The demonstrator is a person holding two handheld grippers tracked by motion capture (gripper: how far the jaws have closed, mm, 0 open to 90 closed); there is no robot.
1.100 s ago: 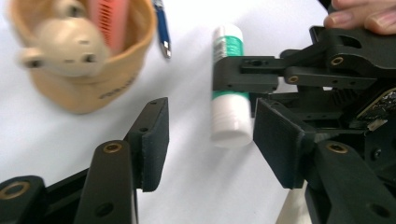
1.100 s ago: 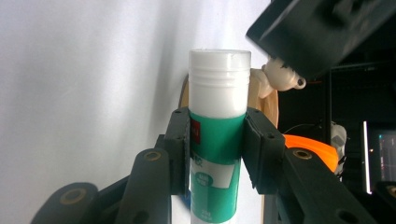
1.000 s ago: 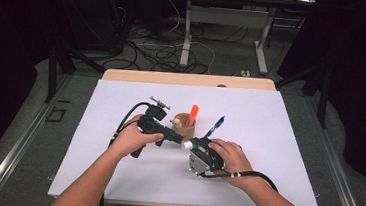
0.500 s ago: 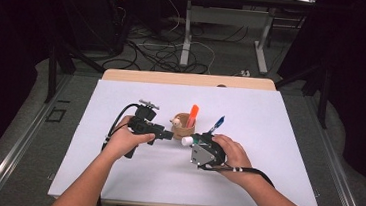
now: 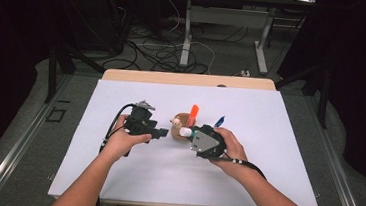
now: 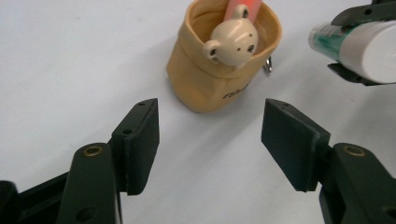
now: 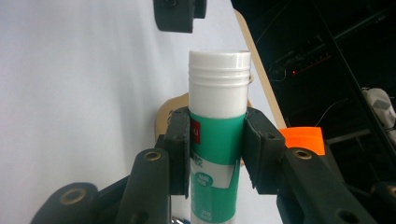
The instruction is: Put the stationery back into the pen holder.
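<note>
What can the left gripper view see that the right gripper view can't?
The left gripper view alone gives the bear's face on the pouch and the left tool, open with nothing between its pads. The right gripper view alone gives the dark room past the table edge and the right tool from behind, shut on the glue stick. Both share the glue stick and the white tabletop.

Dark room; white table [image 5: 289, 122], grey floor [image 5: 215, 60] w/ cables [image 5: 173, 52], prob. desk legs [image 5: 188, 33] behind.
</note>
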